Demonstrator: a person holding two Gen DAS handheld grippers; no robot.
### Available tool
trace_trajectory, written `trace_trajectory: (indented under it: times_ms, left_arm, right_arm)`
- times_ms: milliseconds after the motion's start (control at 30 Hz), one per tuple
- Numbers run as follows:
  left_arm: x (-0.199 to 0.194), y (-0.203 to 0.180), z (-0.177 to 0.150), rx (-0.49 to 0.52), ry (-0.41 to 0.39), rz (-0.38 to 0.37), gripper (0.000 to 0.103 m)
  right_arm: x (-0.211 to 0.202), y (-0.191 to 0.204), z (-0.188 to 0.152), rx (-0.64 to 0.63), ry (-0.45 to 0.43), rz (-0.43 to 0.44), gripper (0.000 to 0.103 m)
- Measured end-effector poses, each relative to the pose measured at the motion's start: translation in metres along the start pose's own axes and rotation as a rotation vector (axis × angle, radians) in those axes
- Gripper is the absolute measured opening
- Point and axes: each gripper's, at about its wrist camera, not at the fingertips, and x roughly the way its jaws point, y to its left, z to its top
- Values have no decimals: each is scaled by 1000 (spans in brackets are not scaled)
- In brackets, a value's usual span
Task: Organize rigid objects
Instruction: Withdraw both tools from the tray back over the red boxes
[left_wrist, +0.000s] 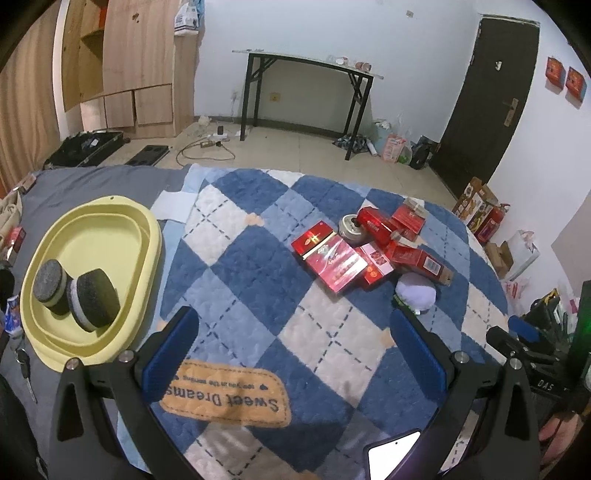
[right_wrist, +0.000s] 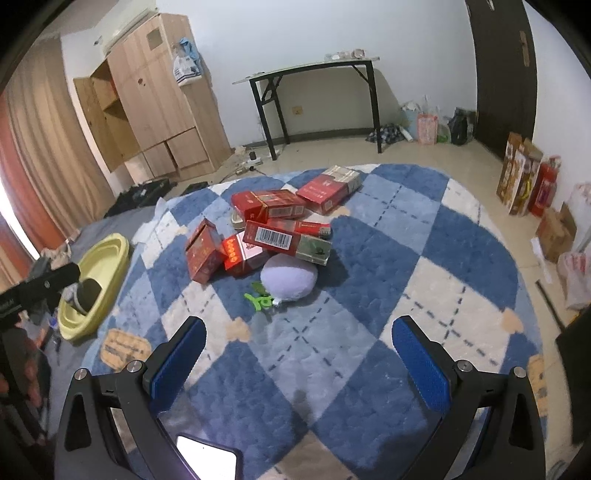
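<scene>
A pile of red boxes (left_wrist: 347, 254) lies on the blue-and-white checked blanket (left_wrist: 258, 266), with a round tin (left_wrist: 351, 226) among them. The pile also shows in the right wrist view (right_wrist: 269, 229). A yellow basin (left_wrist: 110, 229) at the left holds two round black-topped pucks (left_wrist: 77, 291). My left gripper (left_wrist: 293, 332) is open and empty, above the blanket between basin and pile. My right gripper (right_wrist: 299, 339) is open and empty, short of a lilac plush (right_wrist: 288, 275) with a green clip (right_wrist: 258, 299).
The lilac plush (left_wrist: 415, 290) lies right of the pile. An orange "Sweet Dreams" label (left_wrist: 225, 395) is sewn on the blanket. Beyond the bed are a black table (left_wrist: 310, 96), a wooden wardrobe (left_wrist: 136, 62), a dark door (left_wrist: 484, 107) and floor clutter.
</scene>
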Motion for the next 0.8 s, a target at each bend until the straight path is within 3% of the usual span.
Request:
trace_trajectory:
  times_ms: [267, 433, 600, 800]
  left_arm:
    - [11, 9, 0, -24, 21, 40, 103]
    - [14, 6, -2, -10, 17, 53, 103]
    - [17, 1, 2, -9, 12, 33, 103]
    - [22, 3, -3, -44, 34, 39, 103]
  right_arm:
    - [5, -6, 1, 50, 8, -13, 103]
    - [10, 3, 2, -28, 10, -90, 103]
    - [18, 5, 5, 29, 12, -31, 103]
    - [23, -9, 5, 96, 30, -27, 103]
